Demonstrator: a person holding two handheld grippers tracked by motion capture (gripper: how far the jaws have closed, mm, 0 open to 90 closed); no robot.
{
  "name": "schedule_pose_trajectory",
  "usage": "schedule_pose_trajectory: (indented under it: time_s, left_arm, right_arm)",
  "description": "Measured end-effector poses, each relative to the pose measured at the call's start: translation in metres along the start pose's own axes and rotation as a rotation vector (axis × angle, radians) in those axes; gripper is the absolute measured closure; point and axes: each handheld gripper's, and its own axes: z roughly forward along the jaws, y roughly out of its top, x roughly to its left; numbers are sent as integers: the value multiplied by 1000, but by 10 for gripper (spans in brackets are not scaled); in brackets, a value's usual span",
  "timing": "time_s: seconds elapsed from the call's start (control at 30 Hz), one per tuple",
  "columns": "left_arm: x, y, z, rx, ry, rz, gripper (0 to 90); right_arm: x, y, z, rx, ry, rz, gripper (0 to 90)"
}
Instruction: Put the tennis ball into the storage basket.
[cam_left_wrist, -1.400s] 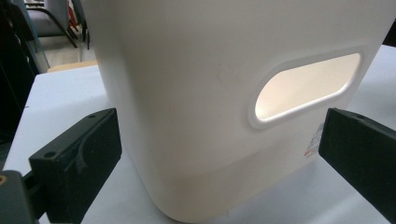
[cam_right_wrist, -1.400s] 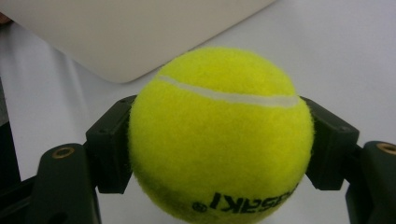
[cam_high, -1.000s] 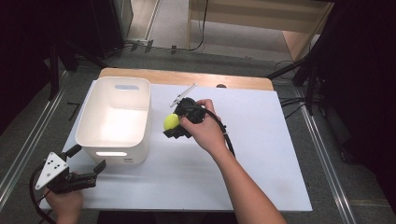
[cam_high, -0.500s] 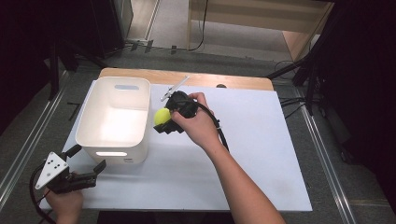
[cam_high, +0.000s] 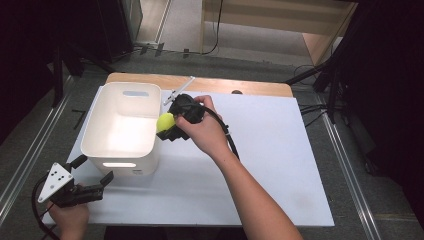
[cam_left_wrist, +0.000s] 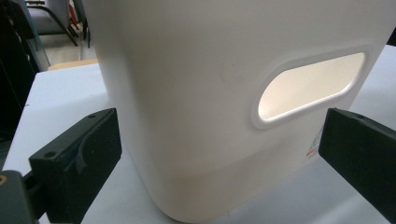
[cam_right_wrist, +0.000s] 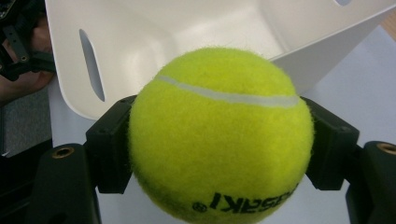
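Observation:
A yellow tennis ball (cam_high: 165, 121) (cam_right_wrist: 219, 135) is clamped between the black jaws of my right gripper (cam_high: 169, 125) (cam_right_wrist: 219, 149), which hangs just right of the rim of a white plastic bin (cam_high: 122, 125) (cam_right_wrist: 140, 42). The ball sits at about rim height, beside the bin's right wall. My left gripper (cam_high: 92, 175) (cam_left_wrist: 219, 154) rests low at the table's front left corner, open, its jaws standing apart in front of the bin's near wall (cam_left_wrist: 210, 93) and handle slot (cam_left_wrist: 310, 88) without touching it.
The white table mat (cam_high: 280, 165) stretches to the right of the bin. A wooden strip (cam_high: 250, 86) runs along the far edge, with a thin silvery object (cam_high: 180, 90) by it. A black cable (cam_high: 227, 137) trails over my right wrist.
My right gripper has carried the ball left and upward, from over the mat to the bin's right rim. The left gripper has stayed where it was.

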Motion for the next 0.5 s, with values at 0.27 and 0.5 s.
schedule_pose_trajectory:
  time_s: [0.27,0.5]
  left_arm:
    - [0,0,0,1,0,-2,0]
    - [-1,0,1,1,1,-2,0]
  right_arm:
    - [4,9,2,-7,0,-19,231]
    - [5,16,2,-28,2,-24,232]
